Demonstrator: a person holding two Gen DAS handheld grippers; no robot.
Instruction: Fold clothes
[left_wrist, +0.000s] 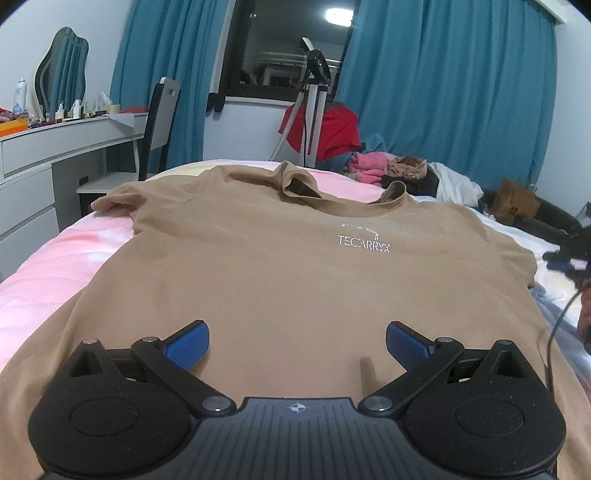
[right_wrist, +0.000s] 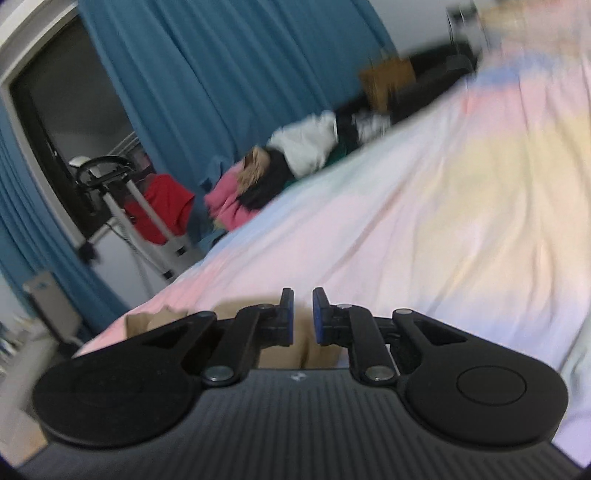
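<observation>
Two grippers: left gripper (left_wrist: 297, 345) spread wide over tan T-shirt (left_wrist: 280, 266); right gripper (right_wrist: 303, 314) narrowly parted, empty.

Long teal curtains (left_wrist: 443, 92) flank a dark window (left_wrist: 288, 48) at upper centre; a white drawer desk (left_wrist: 44, 155) with a wavy mirror (left_wrist: 62, 70) stands left.

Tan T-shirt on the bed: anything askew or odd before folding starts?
Yes: the tan T-shirt lies mostly flat, but its collar is rumpled and stands up in a fold instead of lying flat.
</observation>
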